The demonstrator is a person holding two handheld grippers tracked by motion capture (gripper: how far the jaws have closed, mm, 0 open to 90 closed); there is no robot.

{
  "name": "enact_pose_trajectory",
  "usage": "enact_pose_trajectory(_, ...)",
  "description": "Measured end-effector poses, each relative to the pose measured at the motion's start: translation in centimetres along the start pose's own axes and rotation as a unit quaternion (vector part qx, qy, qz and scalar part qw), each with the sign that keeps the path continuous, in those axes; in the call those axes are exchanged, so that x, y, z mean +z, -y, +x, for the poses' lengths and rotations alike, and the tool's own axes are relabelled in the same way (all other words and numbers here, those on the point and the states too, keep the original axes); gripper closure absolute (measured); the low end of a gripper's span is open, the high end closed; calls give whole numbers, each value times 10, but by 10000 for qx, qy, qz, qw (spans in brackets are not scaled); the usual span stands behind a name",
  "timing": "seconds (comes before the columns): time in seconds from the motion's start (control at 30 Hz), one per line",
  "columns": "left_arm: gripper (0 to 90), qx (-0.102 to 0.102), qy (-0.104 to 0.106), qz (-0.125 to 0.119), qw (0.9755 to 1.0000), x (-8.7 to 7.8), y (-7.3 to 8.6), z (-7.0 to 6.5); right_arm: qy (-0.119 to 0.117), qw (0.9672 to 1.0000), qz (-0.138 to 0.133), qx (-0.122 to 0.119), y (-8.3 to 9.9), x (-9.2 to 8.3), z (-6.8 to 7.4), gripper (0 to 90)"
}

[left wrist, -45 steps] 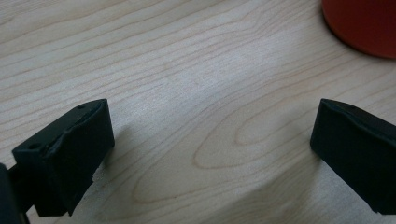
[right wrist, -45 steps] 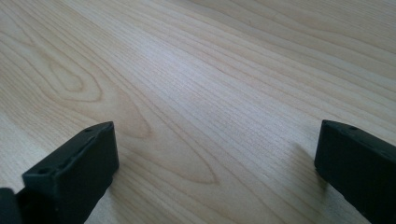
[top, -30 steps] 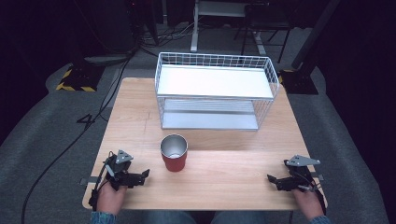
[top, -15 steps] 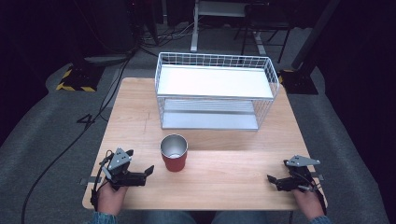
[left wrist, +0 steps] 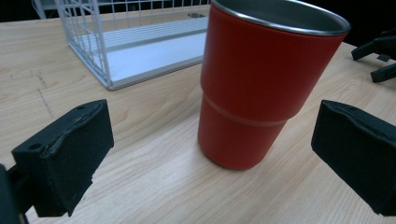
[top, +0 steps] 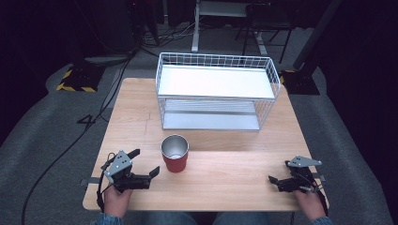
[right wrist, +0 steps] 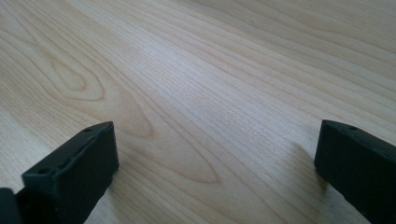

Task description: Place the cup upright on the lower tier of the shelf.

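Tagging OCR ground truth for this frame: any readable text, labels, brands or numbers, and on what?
"4": dark mark on the grey floor left of the wooden table.
Red tumbler: no print on the side shown.
White wire rack: no label visible.
Left gripper, right gripper: no readable markings.

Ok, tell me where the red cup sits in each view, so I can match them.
High view: red cup upright, front centre-left of the table, right of the left gripper.
Left gripper view: cup centre-right, ahead of the wide-open jaws.
Right gripper view: bare wooden tabletop between open jaws.
Shared landmark: white wire rack behind the cup.
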State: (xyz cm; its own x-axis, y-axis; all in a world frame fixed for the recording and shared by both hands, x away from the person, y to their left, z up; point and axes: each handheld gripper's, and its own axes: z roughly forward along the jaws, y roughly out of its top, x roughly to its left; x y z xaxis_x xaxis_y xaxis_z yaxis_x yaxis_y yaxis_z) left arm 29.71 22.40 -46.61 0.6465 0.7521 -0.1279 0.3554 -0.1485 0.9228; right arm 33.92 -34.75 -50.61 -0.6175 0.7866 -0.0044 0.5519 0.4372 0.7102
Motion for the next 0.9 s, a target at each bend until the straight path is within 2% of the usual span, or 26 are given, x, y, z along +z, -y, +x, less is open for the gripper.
enact_pose_trajectory(0.13, 0, -17, 78, -95, 9999, 6, 0, -6, -2, 10000, -2, 0, 0, 0, 0, 0)
enact_pose_trajectory(0.17, 0, -78, 154, -87, 9998, 10, 0, -9, 4, 10000, 1, 0, 0, 0, 0, 0)
enact_pose_trajectory(0.37, 0, -68, 225, 4, 9997, 20, 1, -14, -6, 10000, -4, -2, 0, 0, 0, 0)
enact_pose_trajectory(0.57, 0, -98, 220, 88, 9997, 30, 2, -18, -34, 10000, -1, -14, 0, 0, 0, 0)
enact_pose_trajectory(0.8, 0, -30, 287, 215, 9994, 46, 1, -27, -33, 10000, -6, -21, 0, 0, 0, 0)
enact_pose_trajectory(0.9, 0, 4, 240, 272, 9993, 52, 1, -29, -34, 10000, -5, -19, 0, 0, 0, 0)
